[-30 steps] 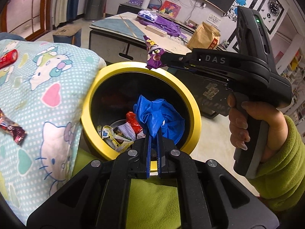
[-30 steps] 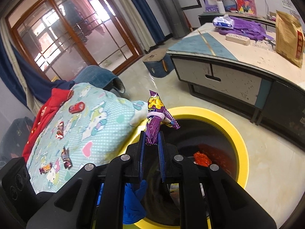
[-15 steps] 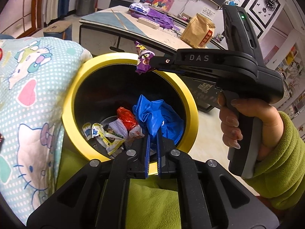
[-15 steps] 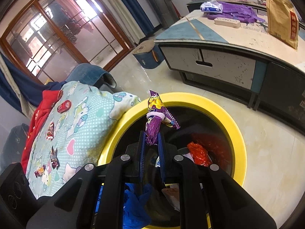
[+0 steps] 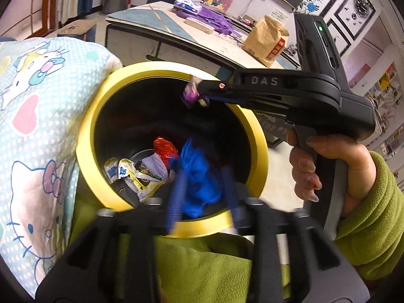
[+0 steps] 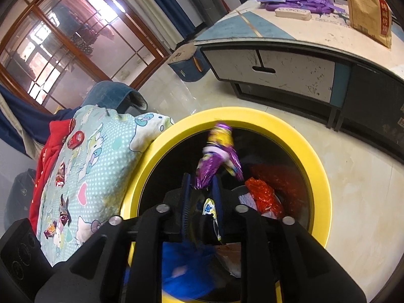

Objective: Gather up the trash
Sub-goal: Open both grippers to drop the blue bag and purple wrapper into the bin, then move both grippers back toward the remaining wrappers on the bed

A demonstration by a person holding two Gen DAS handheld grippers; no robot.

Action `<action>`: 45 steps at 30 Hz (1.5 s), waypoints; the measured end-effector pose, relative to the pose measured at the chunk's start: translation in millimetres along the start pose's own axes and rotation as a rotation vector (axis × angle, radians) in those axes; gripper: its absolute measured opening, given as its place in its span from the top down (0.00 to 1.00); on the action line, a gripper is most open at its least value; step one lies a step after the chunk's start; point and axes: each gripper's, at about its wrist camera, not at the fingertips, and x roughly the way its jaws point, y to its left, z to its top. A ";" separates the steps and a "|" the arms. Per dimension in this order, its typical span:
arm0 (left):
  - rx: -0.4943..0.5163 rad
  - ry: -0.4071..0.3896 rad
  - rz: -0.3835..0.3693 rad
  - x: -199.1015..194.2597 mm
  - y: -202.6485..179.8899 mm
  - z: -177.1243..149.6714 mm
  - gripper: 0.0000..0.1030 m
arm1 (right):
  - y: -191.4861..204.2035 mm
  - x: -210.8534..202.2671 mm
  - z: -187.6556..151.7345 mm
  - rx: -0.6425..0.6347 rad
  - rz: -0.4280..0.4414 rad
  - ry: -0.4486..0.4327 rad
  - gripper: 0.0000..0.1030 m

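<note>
A yellow-rimmed bin lies below both grippers, with red foil and other wrappers at its bottom. My left gripper is over the near rim, its jaws opening and blurred. The crumpled blue plastic bag hangs loose between the fingers, inside the bin mouth. My right gripper reaches over the bin from the right. Its jaws are opening too. The purple snack wrapper tilts at the tips, tail end still between the fingers.
A cartoon-cat blanket presses against the bin's left side, with several candy wrappers lying on it. A low cabinet stands beyond the bin. A hand in a green sleeve holds the right gripper. Green fabric lies under me.
Both grippers sank closer to the bin mouth. The left jaws spread apart and let go of the blue bag. The right jaws parted a little and the purple wrapper tipped over.
</note>
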 end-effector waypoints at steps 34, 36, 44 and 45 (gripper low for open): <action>-0.087 -0.305 0.237 -100.4 32.9 -2.5 0.11 | 76.0 -54.1 -4.9 -0.240 0.036 -0.198 0.38; -0.095 -0.326 0.257 -108.0 35.9 -2.8 0.11 | 82.6 -57.3 -6.7 -0.260 0.038 -0.211 0.35; -0.135 -0.401 0.343 -137.3 51.7 -8.1 0.11 | 110.2 -68.9 -18.0 -0.356 0.047 -0.263 0.24; -0.140 -0.406 0.349 -139.4 53.4 -8.9 0.11 | 113.0 -69.5 -19.2 -0.368 0.049 -0.266 0.23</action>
